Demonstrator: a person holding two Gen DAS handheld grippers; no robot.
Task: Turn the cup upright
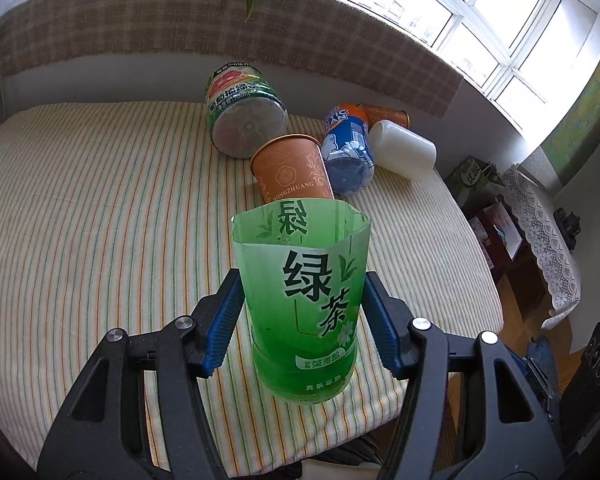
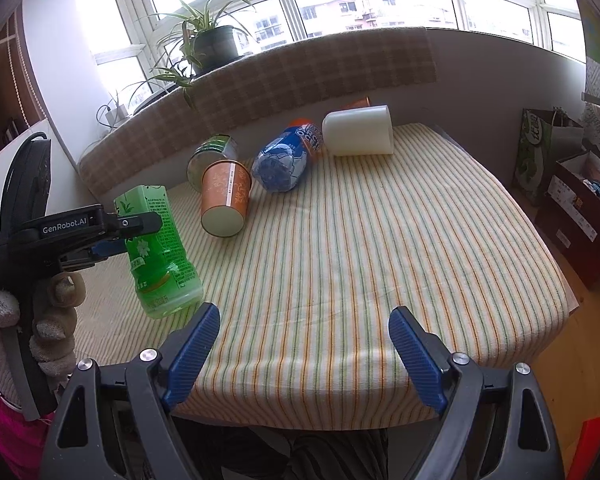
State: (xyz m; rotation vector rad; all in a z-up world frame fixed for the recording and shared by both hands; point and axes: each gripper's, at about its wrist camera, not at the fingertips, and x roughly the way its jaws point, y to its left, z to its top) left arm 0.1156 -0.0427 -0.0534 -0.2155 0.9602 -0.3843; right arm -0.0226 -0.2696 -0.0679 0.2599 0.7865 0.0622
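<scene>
A green cut-bottle cup (image 1: pixel 306 308) with Chinese lettering stands open end up, slightly tilted, near the front of the striped table (image 1: pixel 100 200). My left gripper (image 1: pixel 300 320) is shut on the green cup, its blue pads (image 1: pixel 224 320) pressed on both sides. In the right wrist view the green cup (image 2: pixel 160 256) sits at the left in the left gripper (image 2: pixel 112 236). My right gripper (image 2: pixel 304 344) is open and empty over the table's front edge.
Several other cups lie on their sides further back: an orange paper cup (image 1: pixel 292 172), a green-labelled clear cup (image 1: pixel 244 116), a blue one (image 1: pixel 348 148), a white one (image 1: pixel 404 152). A plaid-covered sill (image 2: pixel 300 76) runs behind. Bags and boxes (image 2: pixel 572 184) stand right of the table.
</scene>
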